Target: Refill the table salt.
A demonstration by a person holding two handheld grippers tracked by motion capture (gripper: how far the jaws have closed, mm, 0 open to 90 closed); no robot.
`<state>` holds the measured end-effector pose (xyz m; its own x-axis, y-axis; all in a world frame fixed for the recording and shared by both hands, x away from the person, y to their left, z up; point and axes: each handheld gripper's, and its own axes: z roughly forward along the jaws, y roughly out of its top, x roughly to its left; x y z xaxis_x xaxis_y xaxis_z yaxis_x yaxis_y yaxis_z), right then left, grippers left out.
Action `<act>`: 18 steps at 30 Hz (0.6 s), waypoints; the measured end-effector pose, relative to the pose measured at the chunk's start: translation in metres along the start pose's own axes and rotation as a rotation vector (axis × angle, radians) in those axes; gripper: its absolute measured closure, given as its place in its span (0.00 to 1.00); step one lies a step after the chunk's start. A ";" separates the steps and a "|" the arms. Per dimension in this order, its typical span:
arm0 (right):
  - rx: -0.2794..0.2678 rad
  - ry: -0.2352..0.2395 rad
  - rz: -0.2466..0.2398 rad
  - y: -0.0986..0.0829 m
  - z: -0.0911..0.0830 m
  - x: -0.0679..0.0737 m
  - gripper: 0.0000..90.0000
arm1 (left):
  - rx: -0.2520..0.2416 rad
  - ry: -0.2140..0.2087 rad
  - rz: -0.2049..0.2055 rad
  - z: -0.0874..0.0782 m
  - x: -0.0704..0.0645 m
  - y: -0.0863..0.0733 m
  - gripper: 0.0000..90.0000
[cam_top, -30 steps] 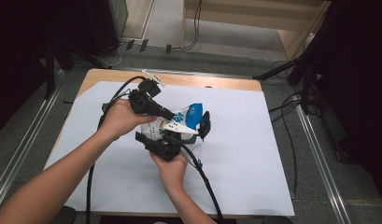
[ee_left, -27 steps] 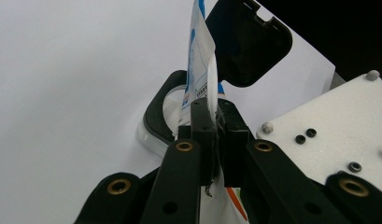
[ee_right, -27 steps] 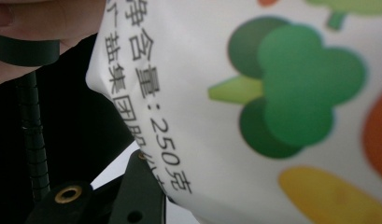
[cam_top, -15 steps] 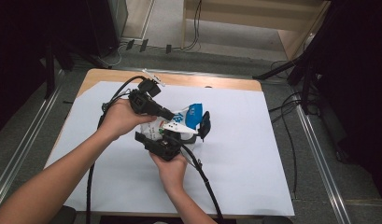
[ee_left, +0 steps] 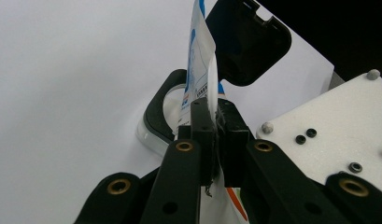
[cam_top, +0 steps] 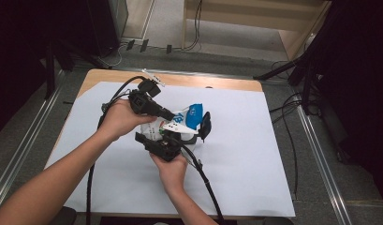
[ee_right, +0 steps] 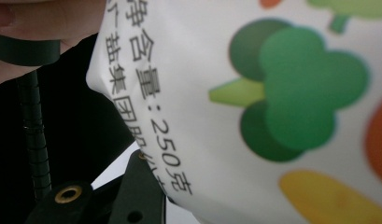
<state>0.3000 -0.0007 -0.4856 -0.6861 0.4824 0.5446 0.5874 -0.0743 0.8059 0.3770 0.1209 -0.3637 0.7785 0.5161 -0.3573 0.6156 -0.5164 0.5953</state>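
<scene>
A white and blue bag (cam_top: 188,116) printed with vegetables (ee_right: 291,93) is held between both hands over the table. My left gripper (ee_left: 215,135) is shut on the bag's thin top edge (ee_left: 201,56); in the high view it (cam_top: 172,115) reaches in from the left. My right gripper (cam_top: 167,139) sits under the bag with its jaws closed on the bulging lower part, one jaw hidden behind the bag. Just beyond the bag stands a clear container with a black rim (ee_left: 156,109) and its black lid (ee_left: 247,42) raised.
White paper (cam_top: 254,154) covers most of the wooden table (cam_top: 217,82). Cables (cam_top: 205,180) trail from both grippers toward the near edge. Metal rails (cam_top: 320,154) and loose cables lie on the floor to the right.
</scene>
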 end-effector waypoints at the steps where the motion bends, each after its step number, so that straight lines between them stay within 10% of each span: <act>1: -0.001 -0.001 0.002 0.000 0.000 0.000 0.77 | 0.001 0.000 -0.002 0.000 0.000 0.000 0.99; 18: -0.003 0.007 0.003 0.000 -0.001 0.001 0.77 | 0.010 0.002 0.002 0.001 -0.001 0.001 0.99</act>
<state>0.2992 -0.0007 -0.4846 -0.6871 0.4761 0.5488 0.5884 -0.0784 0.8048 0.3770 0.1190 -0.3633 0.7794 0.5165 -0.3546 0.6153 -0.5243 0.5887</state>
